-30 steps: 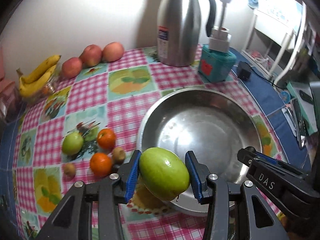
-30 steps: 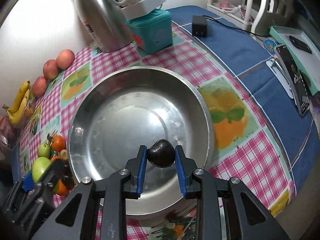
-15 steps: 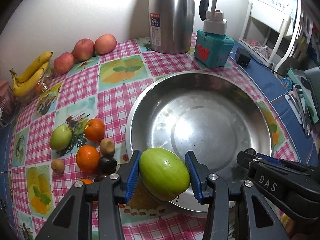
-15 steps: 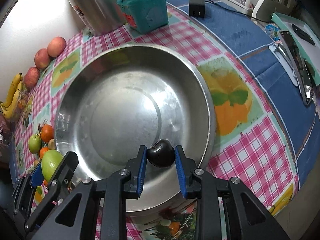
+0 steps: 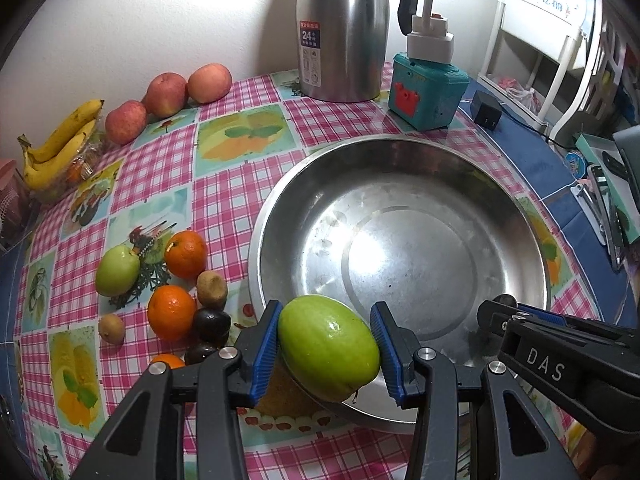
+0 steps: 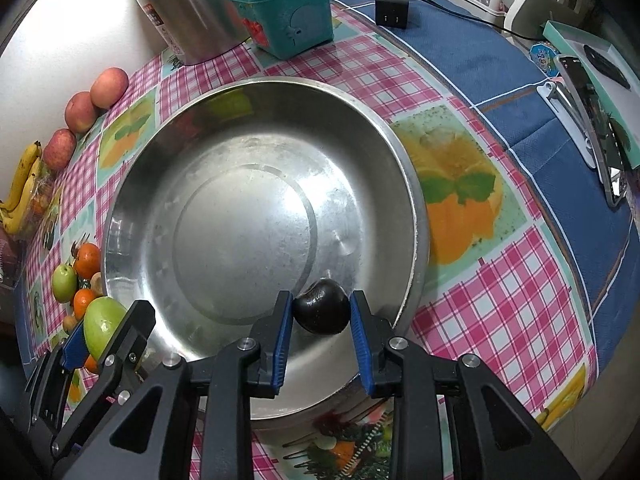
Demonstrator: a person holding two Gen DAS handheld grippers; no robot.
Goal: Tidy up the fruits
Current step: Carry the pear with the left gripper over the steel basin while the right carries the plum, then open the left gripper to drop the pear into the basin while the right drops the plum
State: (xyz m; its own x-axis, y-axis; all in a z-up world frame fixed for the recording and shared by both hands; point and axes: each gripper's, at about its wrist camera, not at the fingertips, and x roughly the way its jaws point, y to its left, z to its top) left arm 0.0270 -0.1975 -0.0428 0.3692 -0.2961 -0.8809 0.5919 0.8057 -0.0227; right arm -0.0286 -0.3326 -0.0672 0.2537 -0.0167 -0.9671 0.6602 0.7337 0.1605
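Observation:
My left gripper (image 5: 326,350) is shut on a large green fruit (image 5: 328,347), held over the near left rim of a wide steel bowl (image 5: 520,216). My right gripper (image 6: 320,322) is shut on a small dark plum (image 6: 321,311), just above the bowl's (image 6: 404,168) near inner wall. The bowl holds no fruit. Left of the bowl lie a green apple (image 5: 117,270), two oranges (image 5: 185,253), kiwis (image 5: 212,289) and dark plums (image 5: 212,323). In the right wrist view the left gripper (image 6: 100,340) with its green fruit (image 6: 102,326) shows at the lower left.
Three red apples (image 5: 168,94) and bananas (image 5: 60,142) lie by the back wall. A steel thermos (image 5: 344,28) and a teal box (image 5: 428,94) stand behind the bowl. A black adapter (image 6: 392,12), a phone (image 6: 592,128) and a box sit on the blue cloth at right.
Both wrist views now look more steeply down onto the bowl, which fills more of each picture. Each gripper keeps its fruit.

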